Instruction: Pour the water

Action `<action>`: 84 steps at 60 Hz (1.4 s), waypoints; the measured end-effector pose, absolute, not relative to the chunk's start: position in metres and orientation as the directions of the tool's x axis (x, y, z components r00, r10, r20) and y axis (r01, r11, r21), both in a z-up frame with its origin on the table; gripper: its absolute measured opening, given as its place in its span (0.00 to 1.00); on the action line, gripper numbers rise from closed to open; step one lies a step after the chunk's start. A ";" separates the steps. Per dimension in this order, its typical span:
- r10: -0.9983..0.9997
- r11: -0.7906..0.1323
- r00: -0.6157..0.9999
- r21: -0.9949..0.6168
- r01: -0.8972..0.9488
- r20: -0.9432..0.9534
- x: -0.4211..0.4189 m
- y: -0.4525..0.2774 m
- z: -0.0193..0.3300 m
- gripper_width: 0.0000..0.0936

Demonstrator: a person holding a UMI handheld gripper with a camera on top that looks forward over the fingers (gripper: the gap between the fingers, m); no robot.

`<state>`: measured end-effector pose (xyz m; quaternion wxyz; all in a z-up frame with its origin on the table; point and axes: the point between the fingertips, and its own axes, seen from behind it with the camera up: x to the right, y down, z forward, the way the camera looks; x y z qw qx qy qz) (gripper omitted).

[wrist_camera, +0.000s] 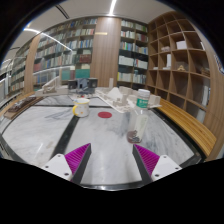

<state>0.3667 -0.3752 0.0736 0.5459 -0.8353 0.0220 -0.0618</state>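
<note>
My gripper is open and empty, its two magenta pads spread wide above a pale marble-look table. A clear plastic bottle with a green cap stands on the table beyond my right finger, well ahead of it. A pale cup stands beyond my left finger, farther back. A small red coaster lies on the table between the cup and the bottle. Nothing is between my fingers.
White objects and a monitor sit at the far end of the table. A wooden bench runs along the right side. Bookshelves line the walls behind.
</note>
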 end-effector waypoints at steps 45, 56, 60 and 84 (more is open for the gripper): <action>-0.248 -0.240 0.968 -0.970 -0.032 0.029 0.494 -0.213 0.074 0.47; -0.364 -0.259 0.917 -0.963 0.070 0.165 0.538 -0.206 0.110 0.44; -0.424 -0.271 0.857 -0.944 0.186 0.291 0.558 -0.198 0.143 0.44; -0.356 -0.287 0.006 -0.115 0.951 0.934 0.443 -0.055 0.332 0.44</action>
